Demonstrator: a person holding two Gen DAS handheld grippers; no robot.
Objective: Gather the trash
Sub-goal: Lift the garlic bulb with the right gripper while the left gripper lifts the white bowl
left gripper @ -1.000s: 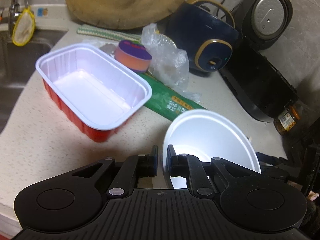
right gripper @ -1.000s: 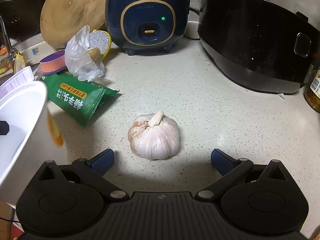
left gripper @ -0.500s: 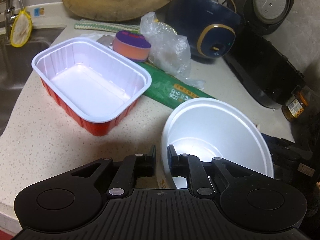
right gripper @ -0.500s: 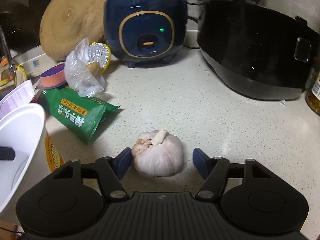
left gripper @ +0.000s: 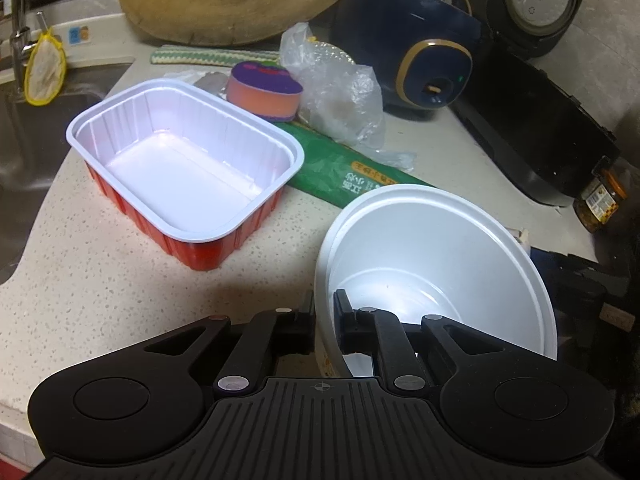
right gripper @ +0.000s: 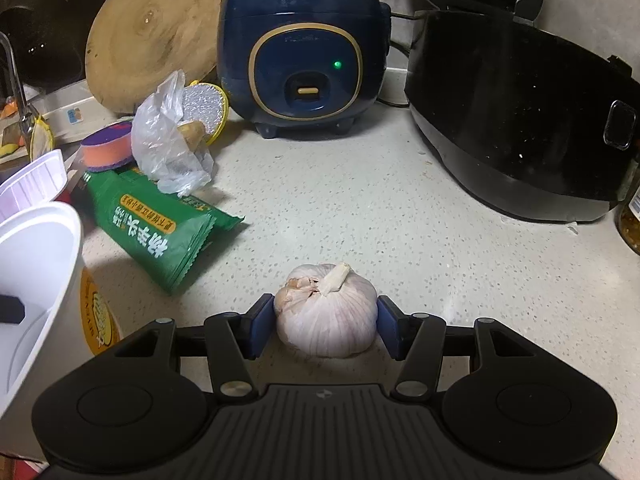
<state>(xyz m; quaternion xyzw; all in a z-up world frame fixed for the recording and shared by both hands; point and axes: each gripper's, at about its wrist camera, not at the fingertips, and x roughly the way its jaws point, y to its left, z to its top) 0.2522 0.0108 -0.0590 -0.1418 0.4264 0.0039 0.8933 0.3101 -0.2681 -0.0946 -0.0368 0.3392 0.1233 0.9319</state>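
My left gripper [left gripper: 325,312] is shut on the rim of a white paper bowl [left gripper: 440,240], one finger inside and one outside. The bowl also shows at the left of the right wrist view [right gripper: 36,264]. My right gripper [right gripper: 325,326] has its blue pads against both sides of a garlic bulb [right gripper: 326,320] that rests on the counter. A green snack wrapper [right gripper: 160,228] lies left of the garlic, and also shows in the left wrist view [left gripper: 340,172]. A crumpled clear plastic bag [left gripper: 340,96] lies behind the wrapper. A red tray with a white inside [left gripper: 180,168] stands left of the bowl.
A navy rice cooker [right gripper: 304,64] and a black cooker [right gripper: 516,120] stand at the back. A round wooden board [right gripper: 148,28] leans on the wall. An orange and purple sponge [left gripper: 264,90] sits behind the tray. A sink [left gripper: 28,140] is at the left, a jar [left gripper: 598,200] at the right.
My right gripper moved forward around the garlic and its fingers closed onto it. My left gripper, still holding the bowl, shifted slightly, and more of the bowl's inside shows.
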